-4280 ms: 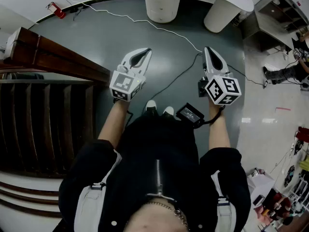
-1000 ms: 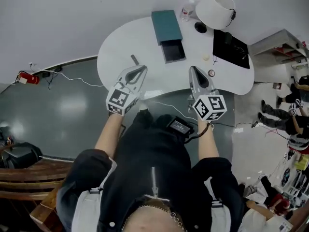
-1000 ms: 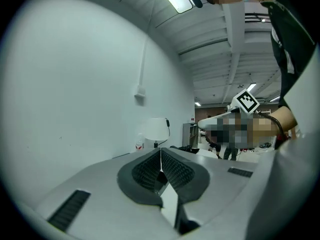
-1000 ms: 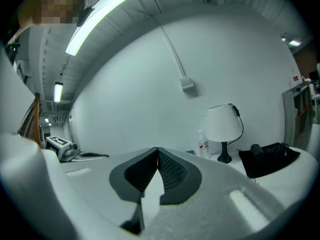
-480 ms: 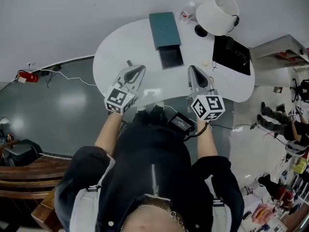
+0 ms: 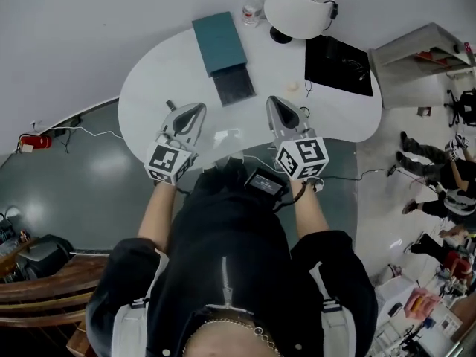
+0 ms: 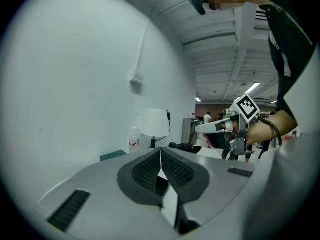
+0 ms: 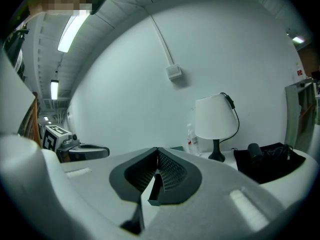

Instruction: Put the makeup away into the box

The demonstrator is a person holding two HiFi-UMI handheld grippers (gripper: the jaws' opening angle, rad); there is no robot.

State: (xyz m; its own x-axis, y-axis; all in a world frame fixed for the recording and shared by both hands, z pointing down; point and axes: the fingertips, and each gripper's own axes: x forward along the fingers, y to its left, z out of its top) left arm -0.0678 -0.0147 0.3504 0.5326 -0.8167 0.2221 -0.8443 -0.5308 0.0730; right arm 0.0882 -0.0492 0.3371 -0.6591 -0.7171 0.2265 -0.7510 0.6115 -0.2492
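Observation:
A teal box lies on the white table [image 6: 152, 80]: its lid [image 6: 219, 42] sits at the back and the open dark tray [image 6: 234, 86] in front of it. A thin dark makeup stick [image 6: 170, 104] rests left of my left gripper [image 6: 198, 108]. Two small round items [image 6: 294, 86] [image 6: 305, 112] lie by my right gripper [image 6: 272, 100]. Both grippers hover over the table's near part, either side of the tray, shut and holding nothing. In the left gripper view the left gripper [image 7: 160, 150] has its jaws together, and the lid [image 7: 112, 155] shows beyond. The right gripper [image 8: 158, 150] looks the same.
A white lamp [image 6: 301, 6], a small bottle [image 6: 253, 10] and a black bag [image 6: 338, 65] stand at the table's back right. A white wall runs behind. A cable [image 6: 223, 136] trails near the front edge. People stand far off at the right.
Both grippers have moved forward and a little down, from the table's front edge to over its near part. The box and tray now lie closer to the jaws.

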